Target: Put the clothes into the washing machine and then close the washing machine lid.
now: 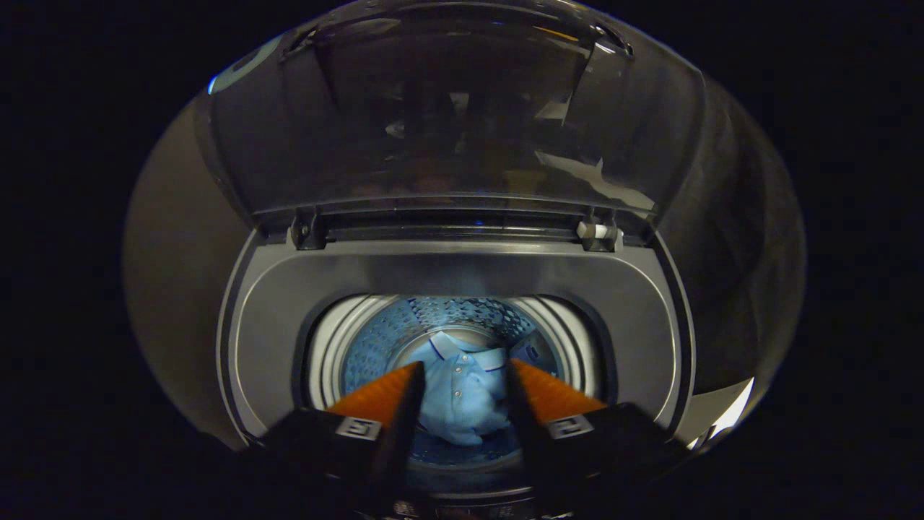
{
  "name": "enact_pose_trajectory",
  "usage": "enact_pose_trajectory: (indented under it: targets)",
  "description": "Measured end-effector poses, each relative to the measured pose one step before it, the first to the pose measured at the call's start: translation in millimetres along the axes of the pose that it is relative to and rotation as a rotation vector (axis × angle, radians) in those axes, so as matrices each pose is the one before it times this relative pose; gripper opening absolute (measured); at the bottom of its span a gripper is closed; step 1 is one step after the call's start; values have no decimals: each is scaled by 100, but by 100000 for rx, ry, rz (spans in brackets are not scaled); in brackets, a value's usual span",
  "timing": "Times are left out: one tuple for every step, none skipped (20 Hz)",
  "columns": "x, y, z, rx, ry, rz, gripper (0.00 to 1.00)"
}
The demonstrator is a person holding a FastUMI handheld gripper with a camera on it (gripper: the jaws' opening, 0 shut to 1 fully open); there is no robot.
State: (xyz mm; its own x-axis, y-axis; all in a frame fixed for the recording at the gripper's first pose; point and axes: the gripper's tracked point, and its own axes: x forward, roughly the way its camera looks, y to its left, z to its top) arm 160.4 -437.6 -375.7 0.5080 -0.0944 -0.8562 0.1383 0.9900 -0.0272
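Hovering gripper jaws wide, empty, blue shirt in drum, lid raised

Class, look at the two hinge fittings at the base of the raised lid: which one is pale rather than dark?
The hinge fitting beyond the right-hand finger is pale grey; the other fitting is dark. The gripper hangs open above the shirt.

A shirt lies in the drum of a top-loading washing machine, at lower centre of the frame. The lid stands raised behind the opening, across the upper half, hinged at the machine's rear edge. The gripper hangs over the opening, its fingers spread apart either side of the shirt below.
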Motion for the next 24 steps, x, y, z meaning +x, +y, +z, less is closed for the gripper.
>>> enact_pose_trajectory:
  targets:
    - [-948, 107, 634, -846, -783, 949, 80]
    - [1031, -1035, -495, -2094, -422, -3361, 99]
    - [-600, -360, -286, -1202, 1050, -1531, 99]
    - [71, -47, -52, 179, -98, -313, 99]
    - [-146, 107, -82, 456, -81, -102, 99]
    - [-93, 129, 89, 255, -405, 406, 100]
    - [-197, 4, 145, 327, -265, 122, 99]
    - [-157, 113, 26, 136, -74, 138, 99]
    - [-312, 21, 210, 73, -97, -17, 99]
    - [-489, -7, 338, -12, -676, 145, 99]
    - [-465, 193, 529, 246, -1194, 409, 99]
    - [-562, 136, 599, 214, -1409, 494, 99]
    - [-607, 16, 662, -22, -1430, -108, 99]
    - [-558, 201, 647, 125, -1215, 436, 99]
    - [-582, 221, 784, 391, -1486, 392, 99]
    - [-639, 62, 810, 520, -1652, -362, 99]
    - [-853, 264, 1228, 384, -3251, 618, 99]
    - [-686, 268, 1306, 558, -2854, 583, 99]
    - [-866, 129, 1370, 38, -2496, 132, 99]
    - [-796, -158, 1328, 320, -2208, -552, 99]
    - [-861, 20, 1826, 340, -2631, -523, 99]
    - [-937, -73, 1880, 383, -2272, -680, 99]
    - [-865, -154, 1603, -66, -1247, -942, 99]
    - [-682, -19, 1681, -457, -1873, -463, 99]
